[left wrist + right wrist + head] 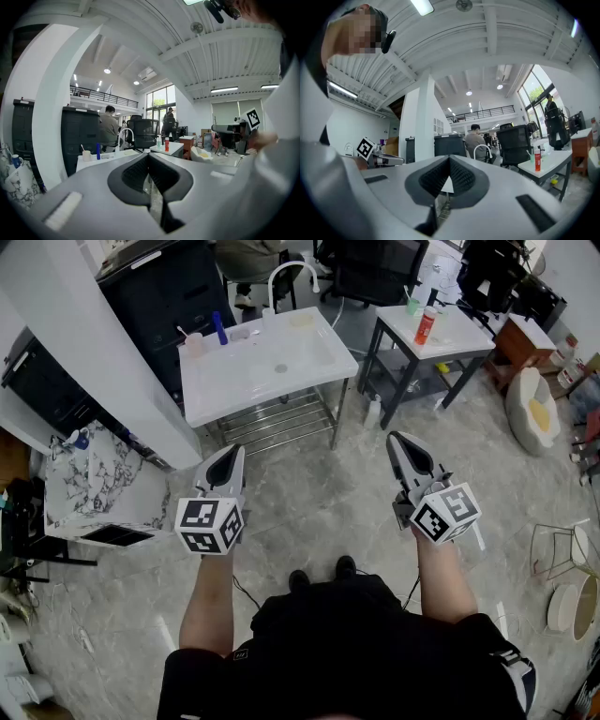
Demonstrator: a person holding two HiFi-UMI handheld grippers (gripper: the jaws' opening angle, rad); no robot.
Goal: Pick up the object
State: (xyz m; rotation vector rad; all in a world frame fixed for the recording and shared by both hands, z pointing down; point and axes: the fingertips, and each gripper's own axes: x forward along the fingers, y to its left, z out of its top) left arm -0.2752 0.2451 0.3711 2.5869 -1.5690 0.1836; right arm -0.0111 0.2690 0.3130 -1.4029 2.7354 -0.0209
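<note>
Both grippers hang in the air above the grey stone floor, short of a white sink table (202, 404). My left gripper (232, 454) is shut with nothing in it; in its own view the jaws (149, 157) meet. My right gripper (398, 439) is also shut and empty, its jaws (450, 161) closed together. On the sink table stand a pale cup (194, 341) holding a toothbrush, a blue tube (219, 329) and a white arched faucet (286, 277). The left gripper view shows that cup (86, 155) and the blue tube (98, 152) ahead, well beyond the jaws.
A second white table (469, 338) to the right carries a red bottle (426, 326) and a green cup (412, 306). A white pillar (94, 352) and a marble-patterned box (89, 484) stand at left. A cream cushioned seat (534, 409) and a wire stand (562, 549) are at right.
</note>
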